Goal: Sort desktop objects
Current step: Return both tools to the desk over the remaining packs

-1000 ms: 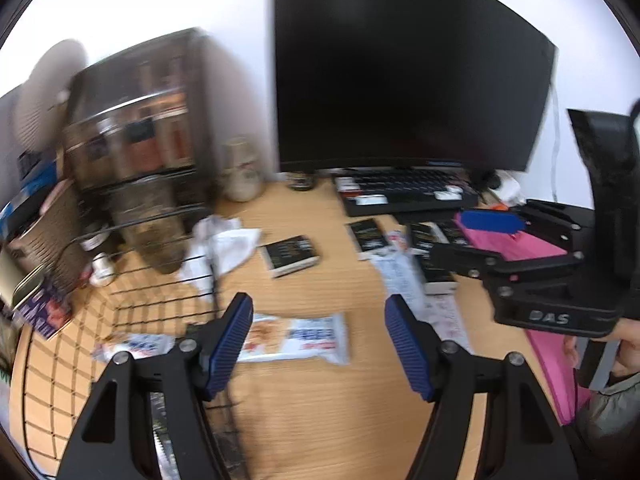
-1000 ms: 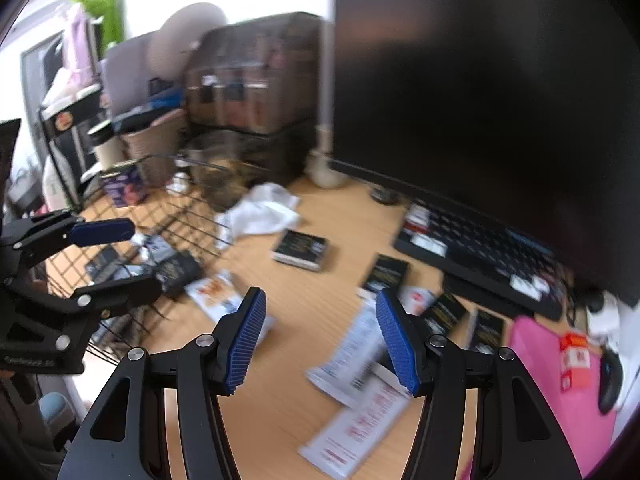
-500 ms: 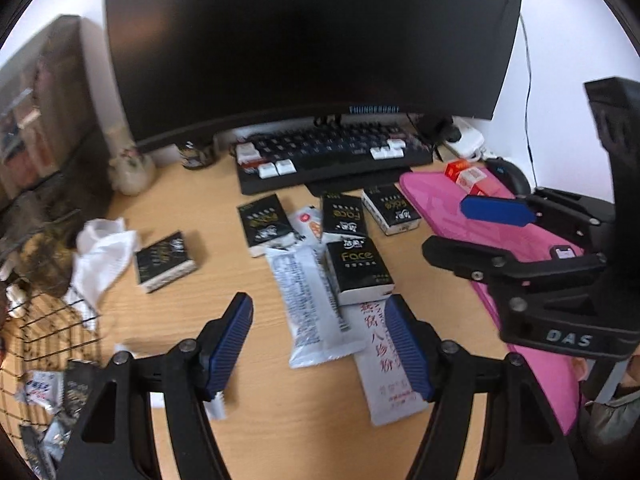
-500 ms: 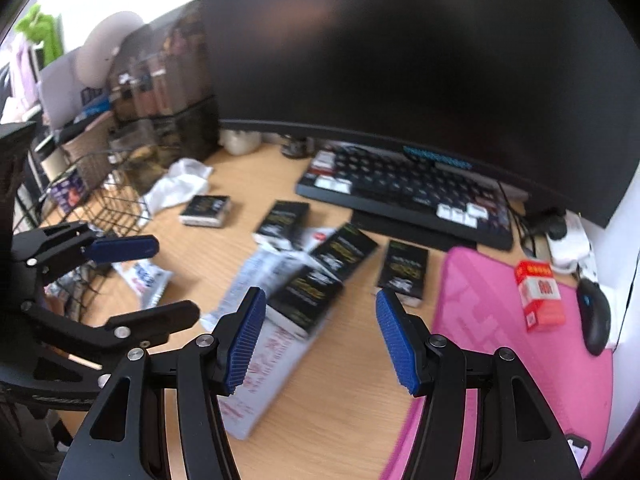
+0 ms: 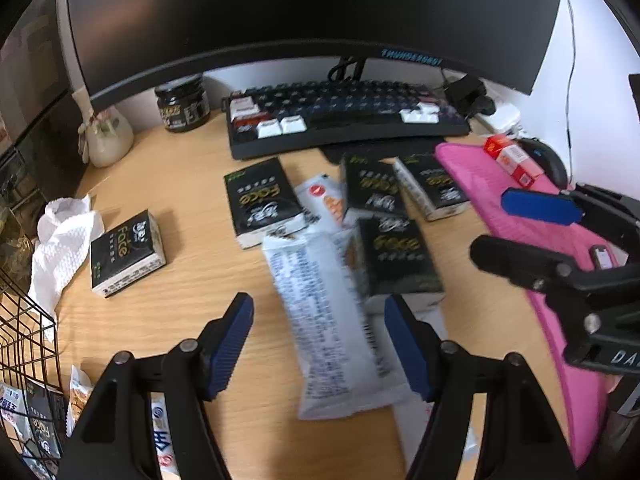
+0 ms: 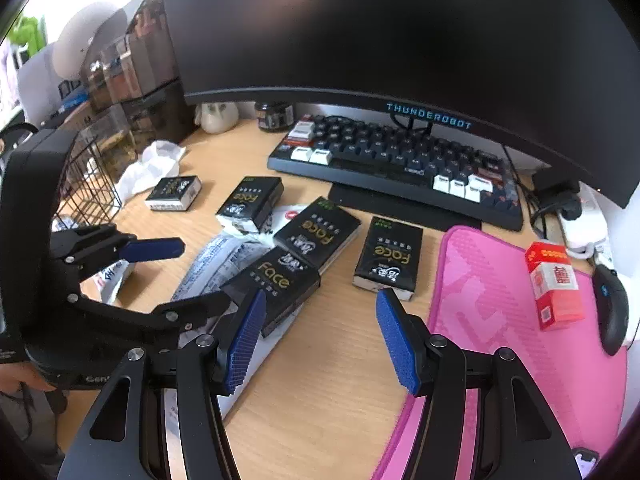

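The wooden desk (image 5: pixel 192 200) carries a loose heap in front of the keyboard (image 5: pixel 344 120), with the pink mat (image 5: pixel 520 232) at its 3 o'clock edge and a wire basket (image 5: pixel 24 344) at 8 o'clock in the left wrist view. That basket already shows packets inside, so I take it as the sorting bin.

The largest loose item is the long white snack wrapper (image 5: pixel 332 320). Its long axis runs from about 11 o'clock down to 5 o'clock, roughly along the pointing line of the left gripper (image 5: pixel 320 344), and its near half lies between the blue pads. Both pads stand clear of it, so the jaws are released and empty. A squeeze across the short width is what this alignment suits, in my judgement, once the gripper drops the rest of the way.

A black "Face" tissue pack (image 5: pixel 396 256) sits at 1 o'clock, overlapping the wrapper's far right edge; it could drag along.

The right gripper (image 6: pixel 320 340) is likewise spread and holds nothing, over bare wood. The same pack (image 6: pixel 280 280) lies at its 11 o'clock, just beyond the left pad, and another black pack (image 6: pixel 388 256) at 1 o'clock. The left is plainly nearer the wrapper.
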Demonstrator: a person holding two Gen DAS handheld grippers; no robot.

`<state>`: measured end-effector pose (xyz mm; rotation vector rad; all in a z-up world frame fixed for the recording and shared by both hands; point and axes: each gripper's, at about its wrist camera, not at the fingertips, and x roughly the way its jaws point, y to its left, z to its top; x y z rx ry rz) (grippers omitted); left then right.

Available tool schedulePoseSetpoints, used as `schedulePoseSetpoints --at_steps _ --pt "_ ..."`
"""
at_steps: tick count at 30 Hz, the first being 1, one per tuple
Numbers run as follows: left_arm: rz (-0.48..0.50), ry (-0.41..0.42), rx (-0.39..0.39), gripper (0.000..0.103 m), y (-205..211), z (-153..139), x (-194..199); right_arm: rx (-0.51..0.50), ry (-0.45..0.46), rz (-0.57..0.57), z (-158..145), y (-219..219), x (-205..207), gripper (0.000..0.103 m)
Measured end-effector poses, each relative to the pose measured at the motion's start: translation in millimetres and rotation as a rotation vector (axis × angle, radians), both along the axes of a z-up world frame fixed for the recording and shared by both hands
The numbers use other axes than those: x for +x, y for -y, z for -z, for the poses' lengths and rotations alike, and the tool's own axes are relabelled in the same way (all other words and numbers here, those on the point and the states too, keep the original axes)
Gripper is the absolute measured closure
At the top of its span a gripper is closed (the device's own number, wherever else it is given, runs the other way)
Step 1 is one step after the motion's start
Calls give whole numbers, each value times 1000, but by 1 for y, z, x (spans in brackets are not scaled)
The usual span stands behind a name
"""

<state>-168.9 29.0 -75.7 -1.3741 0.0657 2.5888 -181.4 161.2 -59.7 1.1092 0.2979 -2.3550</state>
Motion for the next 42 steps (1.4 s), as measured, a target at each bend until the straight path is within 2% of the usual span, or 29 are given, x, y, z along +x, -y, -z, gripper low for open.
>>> schedulePoseSetpoints --at_steps 2,5,12,16,24,32,33,34,35,37,42 --pt "-11 12 -1 33 7 5 -1 3 7 -5 3 4 -3 45" --pt "-32 24 -5 42 18 12 -2 8 21 -13 10 15 -7 45" --pt "-77 -11 8 45 37 15 -1 -40 54 4 22 49 -25 46" --pt "-81 -9 30 45 41 14 -1 10 57 5 35 64 -28 45" --pt "-82 -9 37 45 42 14 -2 63 16 55 38 48 -27 45" --pt "-83 -9 38 45 41 14 -2 91 33 82 37 37 -26 45" --pt "-83 -9 36 45 41 14 -2 90 37 86 38 36 -26 41" --pt "-82 -9 34 45 41 15 -2 89 48 92 41 36 -28 31" --pt "-82 -10 31 45 41 15 -2 88 64 99 44 35 -29 28" --pt "-80 -10 30 45 41 15 -1 73 102 113 50 31 -34 26" --pt "-78 -10 29 45 40 14 -1 47 129 119 51 23 -40 26"
